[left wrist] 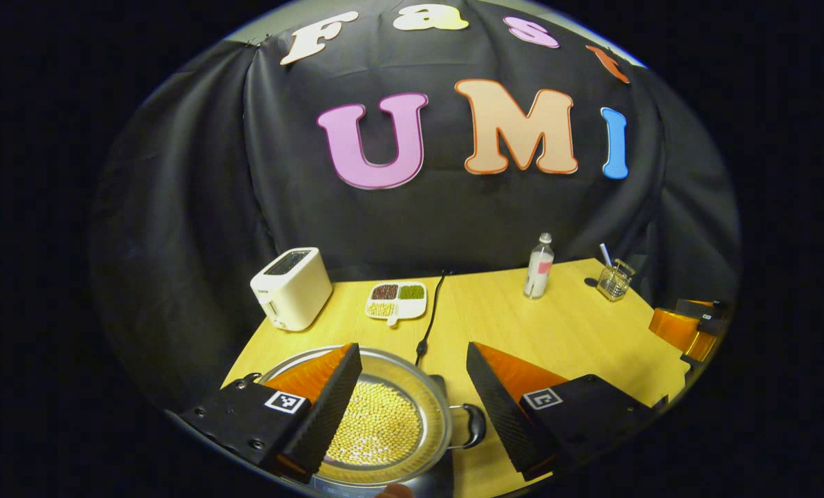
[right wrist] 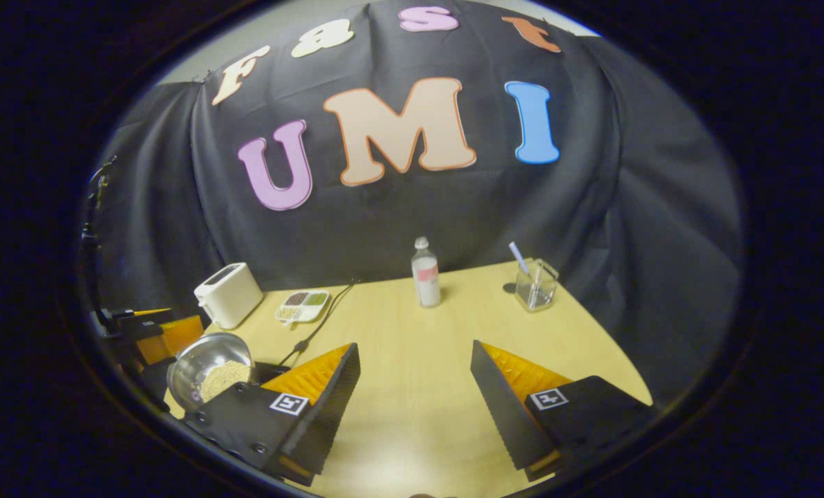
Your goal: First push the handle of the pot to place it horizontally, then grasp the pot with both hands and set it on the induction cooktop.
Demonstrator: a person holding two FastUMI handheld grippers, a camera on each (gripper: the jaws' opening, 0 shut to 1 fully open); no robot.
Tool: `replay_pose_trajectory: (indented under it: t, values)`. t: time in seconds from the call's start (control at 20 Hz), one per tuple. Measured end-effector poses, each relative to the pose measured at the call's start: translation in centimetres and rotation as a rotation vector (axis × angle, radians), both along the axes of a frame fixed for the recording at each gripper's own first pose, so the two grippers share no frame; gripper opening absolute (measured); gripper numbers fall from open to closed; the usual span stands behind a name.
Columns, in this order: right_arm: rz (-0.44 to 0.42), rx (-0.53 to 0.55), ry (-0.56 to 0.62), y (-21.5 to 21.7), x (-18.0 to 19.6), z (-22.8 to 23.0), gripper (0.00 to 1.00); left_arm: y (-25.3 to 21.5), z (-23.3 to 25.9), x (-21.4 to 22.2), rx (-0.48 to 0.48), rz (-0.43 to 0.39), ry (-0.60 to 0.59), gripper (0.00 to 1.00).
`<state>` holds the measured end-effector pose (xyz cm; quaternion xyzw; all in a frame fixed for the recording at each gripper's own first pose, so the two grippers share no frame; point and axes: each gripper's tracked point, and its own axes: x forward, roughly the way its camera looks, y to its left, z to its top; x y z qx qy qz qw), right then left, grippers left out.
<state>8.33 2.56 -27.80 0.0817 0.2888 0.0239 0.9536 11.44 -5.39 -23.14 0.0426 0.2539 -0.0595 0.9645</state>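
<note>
Below the left gripper (left wrist: 412, 408), at 6 o'clock, the pot (left wrist: 377, 422) of yellow grains is sitting, jaws spread wide above it.
Its black side handle (left wrist: 473, 425) is pointing toward 3 o'clock, untouched; a black cable (left wrist: 429, 318) is running off at 12, with the toaster (left wrist: 291, 287) at 10, the sectioned dish (left wrist: 396, 301), bottle (left wrist: 538, 266) and glass (left wrist: 614, 280) at 1 to 2. The right gripper (right wrist: 415, 408) is hanging wide over bare table (right wrist: 412, 332), the pot lying at its 9 o'clock.
</note>
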Motion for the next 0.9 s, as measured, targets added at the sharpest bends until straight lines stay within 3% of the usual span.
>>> replay_pose_trajectory:
  t: [0.05, 0.1, 0.3, 0.35, 0.45, 0.5, 0.55, 0.6, 0.7, 0.75, 0.85, 0.9]
  values:
    - [0.005, -0.007, -0.035, -0.8, 0.6, 1.4, 0.92, -0.7, 1.1, 0.2, 0.0, 0.002, -0.027, 0.98]
    - [0.013, -0.014, -0.07, -1.6, 1.4, 2.7, 1.0, -1.2, 2.4, 0.4, -0.002, 0.004, -0.062, 0.98]
    - [0.029, -0.036, -0.208, -4.3, 3.5, 9.0, 0.99, -3.5, 8.7, 1.2, -0.029, 0.029, -0.211, 0.98]
    - [0.033, -0.039, -0.244, -5.0, 3.9, 10.7, 0.92, -4.0, 10.4, 1.3, -0.031, 0.036, -0.246, 0.98]
    - [0.037, -0.049, -0.304, -6.2, 4.3, 13.5, 0.92, -4.8, 13.5, 1.3, -0.037, 0.04, -0.317, 0.97]
    - [0.034, -0.048, -0.333, -6.8, 4.4, 14.8, 0.99, -5.5, 15.0, 0.9, -0.043, 0.036, -0.354, 0.97]
    - [0.03, -0.036, -0.36, -7.3, 4.5, 16.2, 0.99, -6.1, 16.4, 0.9, -0.046, 0.033, -0.384, 0.97]
    - [0.023, -0.021, -0.387, -7.8, 4.7, 17.4, 0.92, -6.3, 17.4, 0.8, -0.048, 0.033, -0.409, 0.97]
    - [0.011, 0.002, -0.436, -8.4, 4.8, 19.6, 0.92, -7.1, 19.0, 0.3, -0.055, 0.031, -0.445, 0.97]
    - [0.009, 0.006, -0.454, -8.5, 4.7, 20.4, 0.99, -7.5, 19.5, 0.2, -0.056, 0.032, -0.456, 0.97]
    - [0.01, -0.01, -0.476, -9.4, 4.7, 21.6, 0.99, -8.0, 20.8, -0.3, -0.064, 0.037, -0.479, 0.97]
    - [0.014, -0.022, -0.479, -9.7, 4.7, 21.7, 0.92, -8.2, 20.9, -0.5, -0.068, 0.04, -0.486, 0.98]
